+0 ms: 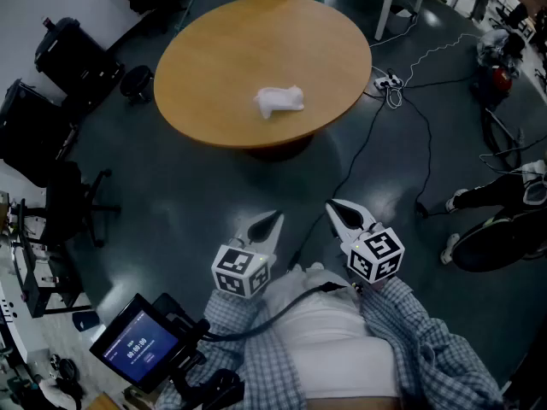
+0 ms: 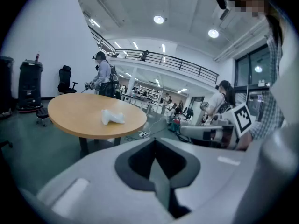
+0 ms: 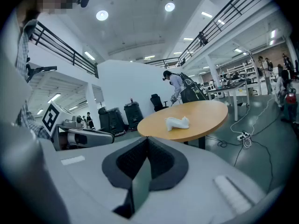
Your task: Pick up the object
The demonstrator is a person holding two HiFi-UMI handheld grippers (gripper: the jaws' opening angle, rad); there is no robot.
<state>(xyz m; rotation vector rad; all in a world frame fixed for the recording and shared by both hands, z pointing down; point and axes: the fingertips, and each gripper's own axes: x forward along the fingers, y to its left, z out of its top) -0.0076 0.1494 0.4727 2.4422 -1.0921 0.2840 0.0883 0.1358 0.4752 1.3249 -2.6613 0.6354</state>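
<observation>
Small white lumpy object (image 1: 279, 101) rests mid-tabletop (image 1: 214, 49), round tan wood, at twelve o'clock, well apart from left gripper (image 1: 275, 217) and right gripper (image 1: 332, 203), jaws pressed together, empty, apparently aimed for approach.

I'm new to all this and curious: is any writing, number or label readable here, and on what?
Screen by the person's left side: pale digits, too blurred to read.
Left gripper cube and right gripper cube: black-and-white square patterns, no words.
Nothing else readable.
</observation>
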